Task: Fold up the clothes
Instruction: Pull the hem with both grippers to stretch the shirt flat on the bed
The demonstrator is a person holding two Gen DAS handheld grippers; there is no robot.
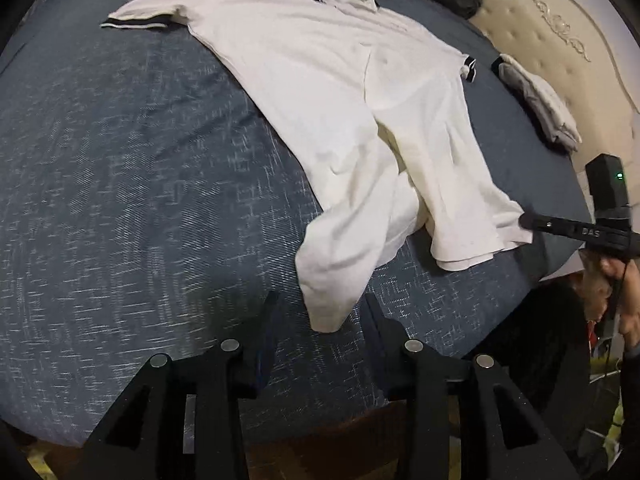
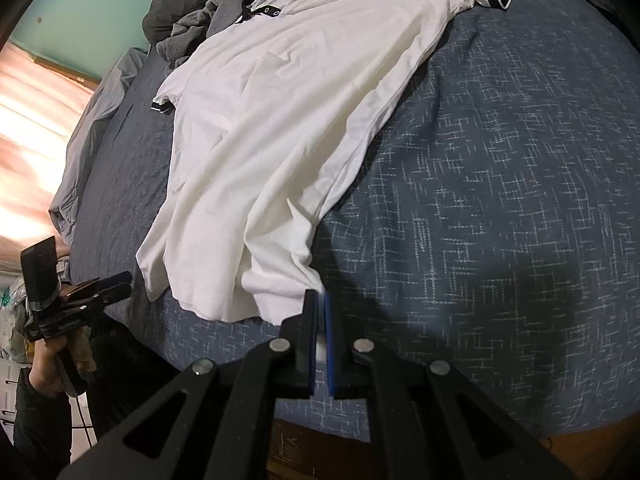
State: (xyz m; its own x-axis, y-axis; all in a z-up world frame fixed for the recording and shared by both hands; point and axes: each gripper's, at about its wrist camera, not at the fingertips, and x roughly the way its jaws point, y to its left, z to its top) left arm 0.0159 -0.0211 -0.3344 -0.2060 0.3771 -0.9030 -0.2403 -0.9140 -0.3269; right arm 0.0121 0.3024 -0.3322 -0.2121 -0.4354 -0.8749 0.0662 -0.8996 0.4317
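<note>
1. The white shirt (image 1: 340,92) lies spread on the blue bedspread (image 1: 120,168), collar toward the clothes pile (image 2: 208,20).
2. Left gripper (image 1: 320,312) is parted, empty; right gripper (image 2: 320,312) pinches the hem corner.
3. Light, limp cloth: likely best gripped at hem corners.

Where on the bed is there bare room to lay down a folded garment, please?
The widest bare stretch of blue bedspread lies beside the white polo shirt, running from its black-trimmed sleeve down to the bed's near edge. A second open patch lies along the shirt's other side. The far end is crowded: rumpled grey clothes, and a folded stack by the headboard.
</note>
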